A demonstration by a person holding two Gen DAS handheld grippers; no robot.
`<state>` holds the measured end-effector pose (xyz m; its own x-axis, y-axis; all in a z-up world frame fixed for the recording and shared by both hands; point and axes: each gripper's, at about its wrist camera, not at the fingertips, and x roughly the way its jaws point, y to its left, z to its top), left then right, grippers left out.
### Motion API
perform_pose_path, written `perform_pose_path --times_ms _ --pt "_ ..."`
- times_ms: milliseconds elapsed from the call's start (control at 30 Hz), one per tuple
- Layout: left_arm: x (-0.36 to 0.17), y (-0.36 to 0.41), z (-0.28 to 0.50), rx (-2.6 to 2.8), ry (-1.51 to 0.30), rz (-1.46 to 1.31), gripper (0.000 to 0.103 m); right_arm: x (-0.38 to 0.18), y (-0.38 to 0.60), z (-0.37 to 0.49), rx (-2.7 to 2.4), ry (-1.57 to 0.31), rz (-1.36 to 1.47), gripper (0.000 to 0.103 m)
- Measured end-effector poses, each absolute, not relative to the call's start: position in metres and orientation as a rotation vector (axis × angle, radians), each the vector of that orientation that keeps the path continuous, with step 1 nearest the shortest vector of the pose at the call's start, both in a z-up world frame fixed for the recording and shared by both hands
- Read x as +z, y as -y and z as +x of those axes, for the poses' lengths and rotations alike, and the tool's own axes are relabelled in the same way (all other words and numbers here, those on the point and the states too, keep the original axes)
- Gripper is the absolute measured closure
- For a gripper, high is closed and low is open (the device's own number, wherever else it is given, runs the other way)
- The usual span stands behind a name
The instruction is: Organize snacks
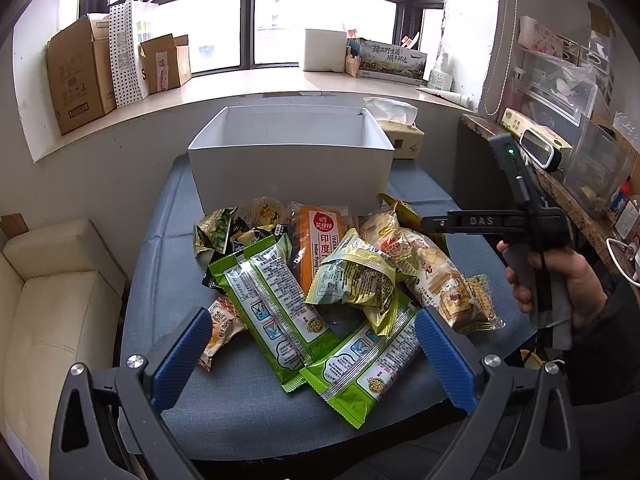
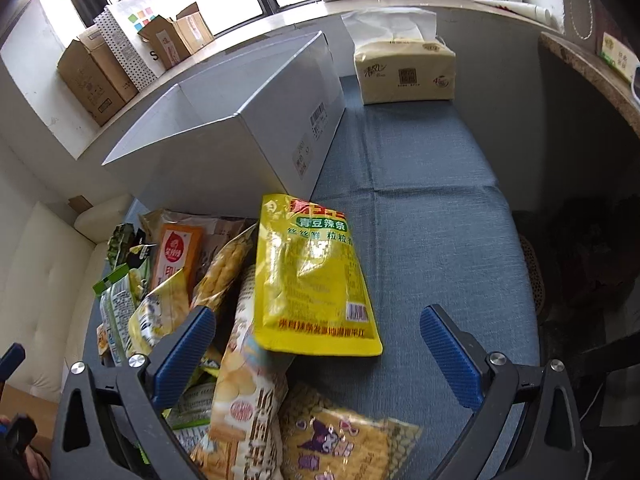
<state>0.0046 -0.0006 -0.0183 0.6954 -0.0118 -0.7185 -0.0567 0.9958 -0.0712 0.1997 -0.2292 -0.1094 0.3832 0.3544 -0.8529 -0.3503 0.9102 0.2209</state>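
Observation:
A heap of snack packets lies on the blue-grey cloth [image 1: 240, 412] in front of an empty white box [image 1: 292, 160]. In the heap are two green-edged clear packets [image 1: 272, 304], an orange packet [image 1: 320, 240], a crumpled yellow-green bag [image 1: 356, 276] and a long biscuit bag [image 1: 436, 280]. My left gripper [image 1: 314, 356] hovers open over the green-edged packets and holds nothing. A hand holds my right gripper [image 1: 432, 222] at the heap's right side. In the right wrist view my right gripper [image 2: 316, 354] is open above a yellow pouch [image 2: 312, 276] and the biscuit bag [image 2: 248, 380].
A tissue pack [image 2: 404, 72] stands right of the white box [image 2: 240, 140], with bare cloth [image 2: 432, 220] in front of it. A cream sofa [image 1: 52, 300] borders the table's left side. Cardboard boxes [image 1: 80, 76] line the window sill, and a cluttered shelf [image 1: 560, 184] runs along the right.

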Motion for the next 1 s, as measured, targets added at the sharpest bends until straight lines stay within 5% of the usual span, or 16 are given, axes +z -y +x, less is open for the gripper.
perform_pose_path --times_ms 167,233,300,467,667,1000 --pt "-0.019 -0.003 0.005 0.033 -0.801 -0.108 0.0 -0.131 0.205 0.231 0.428 -1.127 -0.035 0.0" --pt "-0.02 -0.003 0.004 0.033 -0.802 -0.106 0.0 -0.136 0.198 0.24 0.426 -1.136 -0.045 0.01" --pt "-0.021 -0.003 0.004 0.031 -0.805 -0.106 0.0 -0.142 0.194 0.248 0.438 -1.167 -0.043 0.032" --pt "-0.023 -0.004 0.004 0.035 -0.807 -0.103 0.0 -0.142 0.188 0.249 0.457 -1.184 -0.063 0.039" --pt "-0.028 -0.009 0.006 0.045 -0.816 -0.114 0.0 -0.138 0.212 0.243 0.487 -1.184 -0.011 0.077" --pt "-0.043 -0.042 0.01 0.106 -0.827 -0.149 0.0 -0.105 0.242 0.229 0.583 -1.069 0.111 0.078"
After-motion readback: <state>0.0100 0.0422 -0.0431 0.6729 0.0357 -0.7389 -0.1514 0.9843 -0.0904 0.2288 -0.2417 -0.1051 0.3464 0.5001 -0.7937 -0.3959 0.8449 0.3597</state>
